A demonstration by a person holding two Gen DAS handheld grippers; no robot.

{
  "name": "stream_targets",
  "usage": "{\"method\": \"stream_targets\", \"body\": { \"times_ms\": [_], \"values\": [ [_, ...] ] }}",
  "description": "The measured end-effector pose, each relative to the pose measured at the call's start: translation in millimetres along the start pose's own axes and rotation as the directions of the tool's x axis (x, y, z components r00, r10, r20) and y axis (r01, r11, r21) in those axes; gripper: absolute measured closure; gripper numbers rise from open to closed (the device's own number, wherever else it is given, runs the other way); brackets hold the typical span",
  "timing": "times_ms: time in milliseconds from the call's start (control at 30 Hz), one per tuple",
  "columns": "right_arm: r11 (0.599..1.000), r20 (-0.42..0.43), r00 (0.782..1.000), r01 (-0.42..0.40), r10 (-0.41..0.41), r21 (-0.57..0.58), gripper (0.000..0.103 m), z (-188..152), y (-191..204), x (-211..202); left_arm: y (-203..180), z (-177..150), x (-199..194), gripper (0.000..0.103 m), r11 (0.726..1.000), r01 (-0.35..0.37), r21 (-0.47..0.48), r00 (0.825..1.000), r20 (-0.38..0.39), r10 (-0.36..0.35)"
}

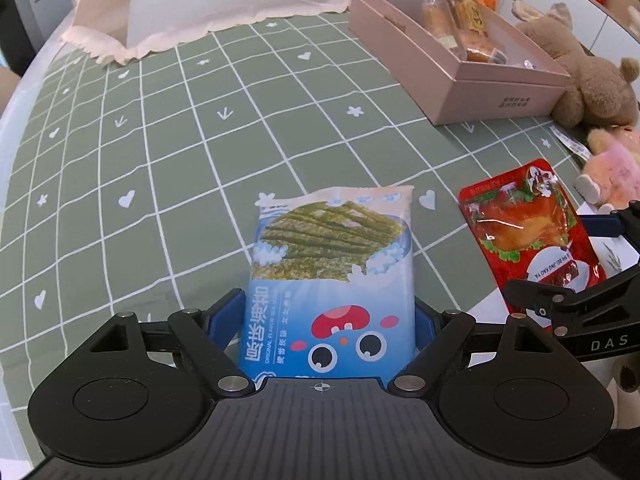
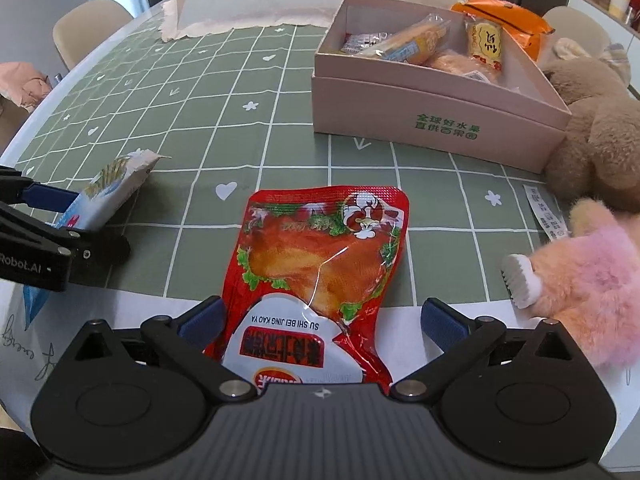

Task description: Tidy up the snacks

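A blue seaweed snack packet (image 1: 328, 280) sits between the blue pads of my left gripper (image 1: 326, 308), which is shut on its sides. From the right wrist view the seaweed snack packet (image 2: 108, 188) is tilted up off the green tablecloth. A red roast-duck packet (image 2: 320, 264) lies flat on the table between the fingers of my right gripper (image 2: 322, 316). That gripper is open, with a gap on the right side. An open pink box (image 2: 400, 108) holding several wrapped snacks stands further back on the right.
Brown and pink plush toys (image 2: 600, 148) crowd the right side beside the pink box (image 1: 500, 96). An orange snack bag (image 2: 508, 16) lies behind the box. A white cloth-edged food cover (image 1: 208, 4) stands at the far side of the green checked tablecloth (image 1: 180, 140).
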State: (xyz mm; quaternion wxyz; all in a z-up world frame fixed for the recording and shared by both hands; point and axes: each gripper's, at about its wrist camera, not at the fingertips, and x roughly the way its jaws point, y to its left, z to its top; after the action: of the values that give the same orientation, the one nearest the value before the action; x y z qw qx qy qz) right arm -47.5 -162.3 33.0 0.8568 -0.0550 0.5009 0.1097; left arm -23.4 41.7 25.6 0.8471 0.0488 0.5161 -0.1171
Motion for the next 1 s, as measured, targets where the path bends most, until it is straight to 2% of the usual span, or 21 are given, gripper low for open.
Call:
{"method": "stream_targets", "body": {
  "times_ms": [200, 300, 367, 433, 467, 500, 567, 600, 667, 767, 800, 833, 867, 967, 1000],
  "values": [
    [1.0, 0.008, 1.0, 0.005, -0.005, -0.009, 0.0, -6, 11, -3, 2, 0, -1, 0.016, 0.999, 0.028, -0.022, 1.0, 0.007, -0.028],
    [0.999, 0.021, 1.0, -0.007, 0.008, -0.031, 0.0, -9, 13, -4, 9, 0, -4, 0.017, 0.989, 0.129, -0.074, 0.992, 0.01, -0.129],
    [0.998, 0.011, 1.0, -0.022, 0.022, -0.054, 0.0, -7, 12, -3, 17, -1, -8, 0.018, 0.967, 0.22, -0.128, 0.976, 0.027, -0.218],
    [0.997, -0.009, 0.999, -0.035, 0.035, -0.075, 0.0, -5, 11, -4, 19, -2, -16, 0.02, 0.956, 0.264, -0.126, 0.964, 0.066, -0.257],
    [0.996, -0.017, 0.999, -0.038, 0.037, -0.08, 0.0, -4, 11, -4, 19, -3, -19, 0.02, 0.957, 0.268, -0.115, 0.963, 0.073, -0.261],
    [0.997, -0.024, 0.999, -0.035, 0.033, -0.076, 0.0, -4, 11, -5, 16, -3, -20, 0.02, 0.966, 0.242, -0.094, 0.97, 0.065, -0.236],
    [0.998, -0.035, 0.999, -0.031, 0.029, -0.046, 0.0, -4, 8, -7, 8, -3, -18, 0.021, 0.99, 0.139, -0.035, 0.99, 0.043, -0.138],
    [0.999, -0.034, 0.999, -0.032, 0.03, -0.031, 0.0, -4, 6, -10, 7, -3, -17, 0.021, 0.992, 0.126, -0.025, 0.991, 0.047, -0.125],
    [1.0, -0.017, 0.999, -0.03, 0.03, -0.008, 0.0, -7, 4, -17, 13, -3, -21, 0.022, 0.982, 0.169, -0.082, 0.984, 0.074, -0.163],
    [1.0, 0.012, 1.0, -0.023, 0.023, 0.009, 0.0, -10, 0, -29, 24, -5, -28, 0.024, 0.938, 0.305, -0.164, 0.949, 0.137, -0.284],
    [1.0, 0.02, 1.0, -0.017, 0.017, 0.01, 0.0, -10, 0, -33, 28, -5, -30, 0.025, 0.922, 0.337, -0.189, 0.938, 0.155, -0.311],
    [1.0, 0.032, 0.999, -0.011, 0.011, 0.008, 0.0, -10, 0, -38, 31, -6, -33, 0.025, 0.917, 0.347, -0.197, 0.933, 0.17, -0.317],
    [1.0, 0.043, 0.999, -0.01, 0.01, 0.004, 0.0, -9, 1, -42, 33, -5, -36, 0.025, 0.92, 0.339, -0.197, 0.935, 0.177, -0.306],
    [0.999, 0.09, 0.995, -0.052, 0.053, -0.005, 0.006, -5, 8, -57, 40, -6, -35, 0.025, 0.948, 0.256, -0.192, 0.962, 0.143, -0.231],
    [0.997, 0.095, 0.993, -0.074, 0.074, -0.008, 0.019, -3, 12, -60, 43, -7, -33, 0.025, 0.95, 0.241, -0.198, 0.967, 0.129, -0.218]
  ]
}}
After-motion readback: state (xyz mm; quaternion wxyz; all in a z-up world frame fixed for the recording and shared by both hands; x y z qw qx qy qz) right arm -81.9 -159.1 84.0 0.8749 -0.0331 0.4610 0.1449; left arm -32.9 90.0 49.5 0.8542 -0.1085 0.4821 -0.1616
